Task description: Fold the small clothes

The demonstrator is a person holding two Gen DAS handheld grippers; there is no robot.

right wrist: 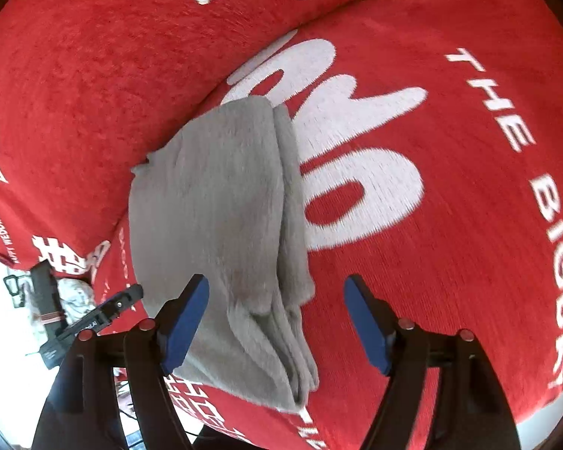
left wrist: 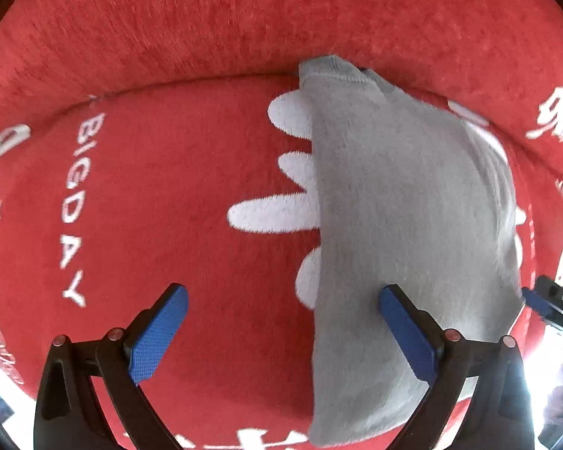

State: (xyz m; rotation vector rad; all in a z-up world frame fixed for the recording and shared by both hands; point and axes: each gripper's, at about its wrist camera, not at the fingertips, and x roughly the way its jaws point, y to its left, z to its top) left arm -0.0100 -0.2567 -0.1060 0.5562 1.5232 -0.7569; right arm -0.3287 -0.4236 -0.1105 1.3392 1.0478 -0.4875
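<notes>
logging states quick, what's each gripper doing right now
Left gripper: open, holding nothing; one finger lies over the grey garment.
Right gripper: open, holding nothing, jaws either side of the garment's edge.

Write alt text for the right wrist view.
A folded grey garment lies on a red cover with white lettering, its layered edges toward the right. The open right tongs hover over its near end, gripping nothing. The left tongs reach in from the lower left.

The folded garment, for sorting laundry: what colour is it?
Plain grey garment, clearest in the right wrist view.
</notes>
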